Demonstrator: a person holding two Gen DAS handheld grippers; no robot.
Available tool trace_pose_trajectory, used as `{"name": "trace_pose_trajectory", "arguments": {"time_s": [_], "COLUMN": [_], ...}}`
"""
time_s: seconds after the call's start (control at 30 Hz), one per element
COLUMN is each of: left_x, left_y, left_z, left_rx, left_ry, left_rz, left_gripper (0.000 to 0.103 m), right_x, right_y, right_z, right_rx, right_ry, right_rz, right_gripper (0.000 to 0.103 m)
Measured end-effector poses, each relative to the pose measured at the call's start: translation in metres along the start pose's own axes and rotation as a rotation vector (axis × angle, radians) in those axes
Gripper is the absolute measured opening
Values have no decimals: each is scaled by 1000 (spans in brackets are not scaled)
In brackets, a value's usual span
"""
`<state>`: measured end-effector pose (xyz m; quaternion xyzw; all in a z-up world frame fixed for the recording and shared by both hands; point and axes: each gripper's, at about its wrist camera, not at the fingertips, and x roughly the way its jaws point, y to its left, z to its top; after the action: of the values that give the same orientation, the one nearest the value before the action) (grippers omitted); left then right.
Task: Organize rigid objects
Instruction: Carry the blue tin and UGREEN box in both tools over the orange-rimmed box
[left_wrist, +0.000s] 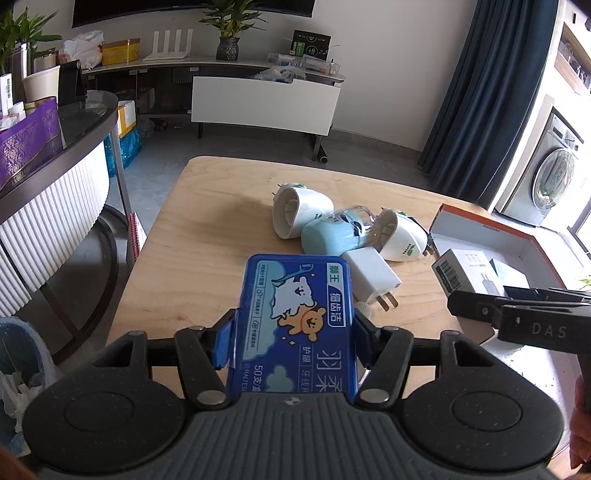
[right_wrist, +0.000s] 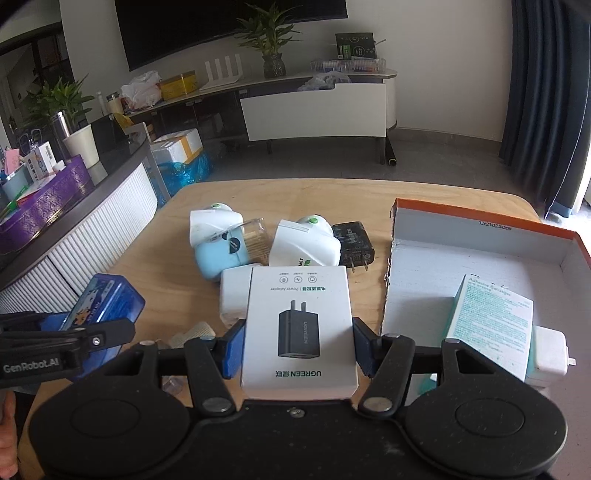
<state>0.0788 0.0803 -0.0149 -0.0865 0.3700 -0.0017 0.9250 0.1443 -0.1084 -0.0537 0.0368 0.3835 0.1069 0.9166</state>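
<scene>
Over the near edge of the desk (right_wrist: 184, 199), both hands are full: the left hand-held gripper (left_wrist: 291, 341) is clamped on the blue floss case (left_wrist: 295, 321), and the right hand-held gripper (right_wrist: 297, 349) is pinching the white adapter box (right_wrist: 299, 325) by its sides, next to the open carton (right_wrist: 480, 254) at the right edge. My worry is the smooth cardboard sliding out of that side pinch mid-carry, or clipping the carton wall. Lowering in could also knock the bandage box (right_wrist: 491, 321) already inside, or the plugs (right_wrist: 303, 240) heaped mid-desk.
</scene>
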Motion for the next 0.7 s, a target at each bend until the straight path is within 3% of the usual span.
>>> {"name": "trace_pose_trajectory", "arguments": {"time_s": [0.3, 0.7], "left_x": [-12, -20], "left_y": [-13, -37], "left_z": [-7, -16], "left_rx": [-16, 19], "left_ry": [-6, -8], "left_rz": [1, -29], "left_gripper": [63, 63], "right_x": [-48, -74], "right_y": [6, 5], "right_z": [-15, -28], "right_rx": [32, 18], "right_ry": [-48, -67], "right_rz": [20, 11], "right_gripper": [71, 71]}}
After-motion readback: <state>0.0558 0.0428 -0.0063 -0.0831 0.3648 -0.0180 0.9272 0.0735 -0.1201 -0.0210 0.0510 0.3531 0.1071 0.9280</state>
